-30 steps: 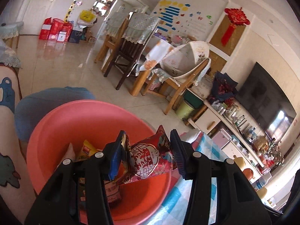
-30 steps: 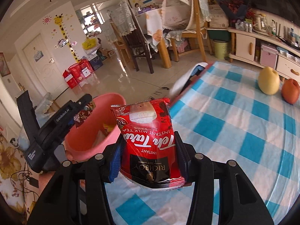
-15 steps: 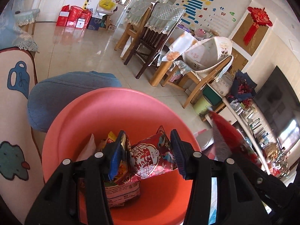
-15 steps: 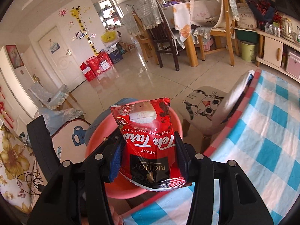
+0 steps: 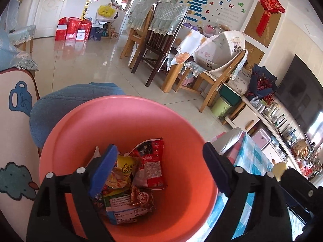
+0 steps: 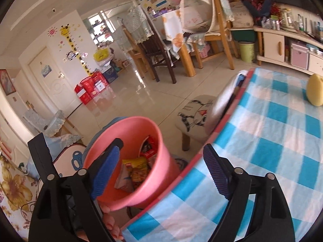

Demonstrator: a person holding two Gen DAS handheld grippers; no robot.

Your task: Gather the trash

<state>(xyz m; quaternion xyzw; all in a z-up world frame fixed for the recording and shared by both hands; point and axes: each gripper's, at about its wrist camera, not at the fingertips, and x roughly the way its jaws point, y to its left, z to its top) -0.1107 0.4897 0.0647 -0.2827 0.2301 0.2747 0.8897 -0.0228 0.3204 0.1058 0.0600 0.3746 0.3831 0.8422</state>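
Observation:
A pink bucket [image 5: 181, 133] fills the lower middle of the left wrist view and holds several snack wrappers, among them a red milk tea packet [image 5: 150, 165] and a yellow wrapper [image 5: 124, 168]. My left gripper [image 5: 159, 169] is open and empty just above the bucket's mouth. In the right wrist view the same bucket [image 6: 159, 161] stands off the table's left edge, with the red packet [image 6: 149, 147] inside. My right gripper [image 6: 159, 173] is open and empty above the blue checked tablecloth [image 6: 272, 141], beside the bucket.
A yellow pear [image 6: 316, 92] lies on the tablecloth at the far right. A cat-print stool [image 6: 193, 113] stands by the table's corner. Chairs and a dining table [image 5: 181, 46] stand across the tiled floor. A cushion with blue drawings [image 5: 14, 133] is at the left.
My right gripper opened and let go of the red milk tea packet, which now lies in the bucket. My left gripper opened and dropped its red wrapper there too.

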